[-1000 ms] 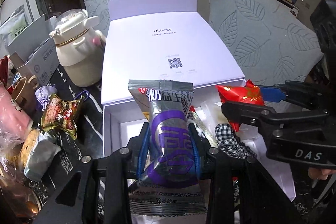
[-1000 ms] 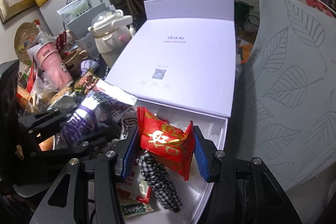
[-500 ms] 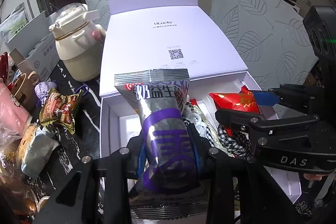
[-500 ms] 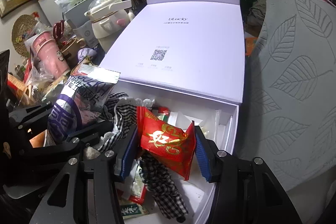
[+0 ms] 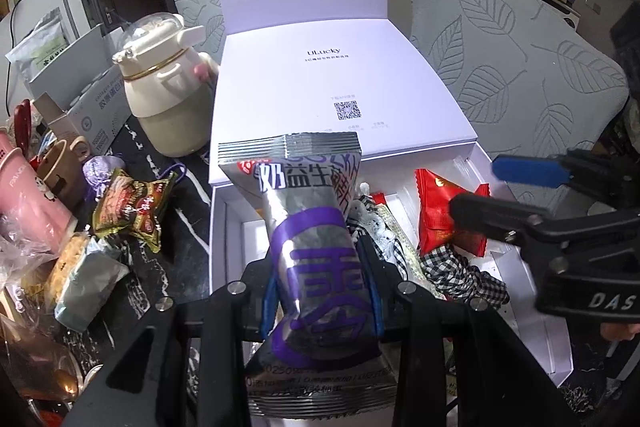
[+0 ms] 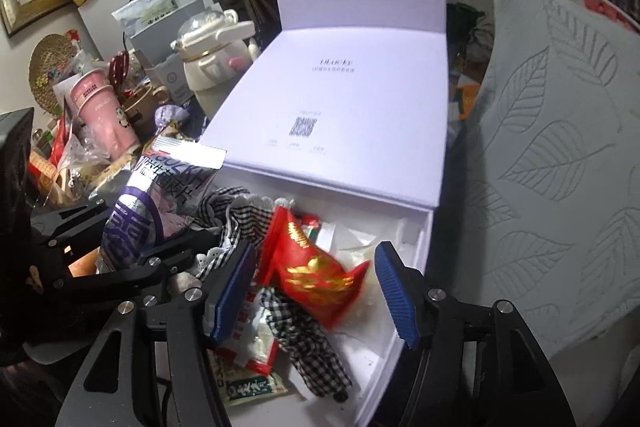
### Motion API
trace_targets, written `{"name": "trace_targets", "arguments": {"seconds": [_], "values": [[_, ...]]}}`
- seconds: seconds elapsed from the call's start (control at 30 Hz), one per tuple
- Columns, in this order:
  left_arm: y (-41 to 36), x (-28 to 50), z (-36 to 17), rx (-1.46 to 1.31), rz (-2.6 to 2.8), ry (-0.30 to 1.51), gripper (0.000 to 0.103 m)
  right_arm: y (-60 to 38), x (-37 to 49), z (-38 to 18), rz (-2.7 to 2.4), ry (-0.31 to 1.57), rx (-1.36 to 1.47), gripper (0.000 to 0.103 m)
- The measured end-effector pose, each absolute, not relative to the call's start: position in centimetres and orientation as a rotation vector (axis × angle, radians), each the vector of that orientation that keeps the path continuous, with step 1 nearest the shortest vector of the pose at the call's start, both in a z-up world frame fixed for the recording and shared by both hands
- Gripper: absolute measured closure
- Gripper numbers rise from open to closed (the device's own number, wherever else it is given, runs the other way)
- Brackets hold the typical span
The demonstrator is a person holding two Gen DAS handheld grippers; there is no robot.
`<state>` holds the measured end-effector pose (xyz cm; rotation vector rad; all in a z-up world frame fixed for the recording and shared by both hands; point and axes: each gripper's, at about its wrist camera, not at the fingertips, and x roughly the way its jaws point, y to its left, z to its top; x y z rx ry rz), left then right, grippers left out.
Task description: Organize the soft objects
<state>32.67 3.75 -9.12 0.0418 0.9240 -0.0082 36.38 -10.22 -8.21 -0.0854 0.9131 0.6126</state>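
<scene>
Now you are working over the open white box [image 5: 224,227] on the cluttered dark bench [image 5: 184,251], leaf-patterned cushions behind. Your left gripper [image 5: 322,291] is clenching the silver-purple pouch [image 5: 316,243] above the box; lower it before releasing. Your right gripper [image 6: 316,287] is spread wide, the red packet [image 6: 316,267] dropping inside.

A packet [image 6: 316,263] and cloth [image 6: 312,343] lie in the box [image 6: 408,311]; a kettle [image 5: 164,95] stands left of it.
</scene>
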Motion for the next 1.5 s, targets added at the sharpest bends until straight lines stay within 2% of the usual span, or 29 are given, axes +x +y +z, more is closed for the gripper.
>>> {"name": "trace_targets", "arguments": {"seconds": [0.43, 0.93, 1.07, 1.2, 1.33, 1.37, 1.4, 1.43, 1.5], "values": [[3.7, 31.9, -6.8, 0.046, 0.065, 0.904, 0.064, -10.5, 34.6, -5.6, 0.577, 0.853, -0.134, 0.041], [3.3, 27.5, 1.4, 0.045, 0.089, 0.75, 0.064, -12.1, 30.0, 1.9, 0.559, 0.678, -0.141, 0.041], [2.5, 25.1, 3.9, 0.055, 0.089, 0.693, 0.064, -12.8, 27.6, 4.4, 0.532, 0.599, -0.152, 0.034], [1.9, 22.8, 5.9, 0.054, 0.082, 0.652, 0.064, -13.7, 25.0, 6.7, 0.517, 0.536, -0.151, 0.034], [1.3, 20.1, 7.6, 0.048, 0.083, 0.604, 0.063, -14.9, 21.9, 8.8, 0.498, 0.463, -0.149, 0.023], [1.1, 19.3, 8.1, 0.049, 0.086, 0.591, 0.062, -15.1, 21.2, 9.1, 0.494, 0.447, -0.152, 0.019], [1.0, 18.8, 8.4, 0.049, 0.088, 0.58, 0.054, -15.3, 20.4, 9.4, 0.492, 0.432, -0.155, 0.018], [0.7, 17.9, 8.7, 0.053, 0.092, 0.559, 0.04, -15.6, 19.6, 9.7, 0.488, 0.417, -0.158, 0.017], [0.4, 16.4, 9.3, 0.061, 0.107, 0.512, 0.022, -16.0, 18.1, 10.2, 0.475, 0.391, -0.164, 0.017]]}}
